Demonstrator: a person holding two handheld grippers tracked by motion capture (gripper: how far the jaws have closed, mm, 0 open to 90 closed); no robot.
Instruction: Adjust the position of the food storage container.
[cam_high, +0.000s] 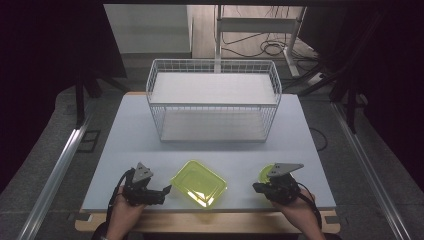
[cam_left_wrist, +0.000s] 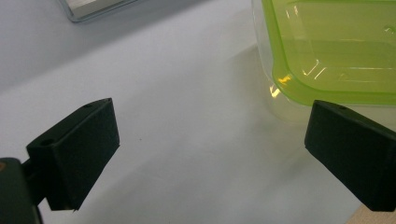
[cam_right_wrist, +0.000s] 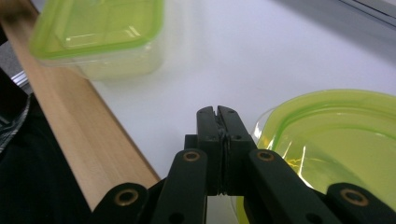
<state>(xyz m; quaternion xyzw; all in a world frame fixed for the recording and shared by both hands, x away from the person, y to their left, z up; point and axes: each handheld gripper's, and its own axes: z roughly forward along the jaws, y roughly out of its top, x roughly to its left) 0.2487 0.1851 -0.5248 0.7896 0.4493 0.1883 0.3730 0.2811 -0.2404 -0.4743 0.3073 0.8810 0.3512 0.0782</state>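
Sitting low at the near edge of the table (cam_high: 125, 130), both grippers are pointing inward toward each other.

Left gripper (cam_high: 162, 192): jaws are standing wide apart, nothing between them — bare tabletop showing in the gap in the left gripper view. Rectangular green-lidded container (cam_high: 199, 183) is lying just ahead of its tips, to the side of the far jaw; that jaw's pad is sitting just beside the container's corner (cam_left_wrist: 299, 88), can't tell if touching or a hair apart.

Right gripper (cam_high: 258, 188): jaws are pressed together, pads meeting w/ no gap in the right gripper view (cam_right_wrist: 218, 116). Not gripping anything. Round green-lidded container (cam_high: 266, 173) is sitting right next to it on the far side, partly hidden under the grey plate in the high view; in the right gripper view its rim (cam_right_wrist: 327, 100) is running just beside the closed tips. Can't tell whether the linkage is touching the rim.

Rectangular container is lying between the two grippers, nearer the left one, slightly skewed to the table edge. White wire basket (cam_high: 213, 100) is standing well beyond both, at the far side of the table.
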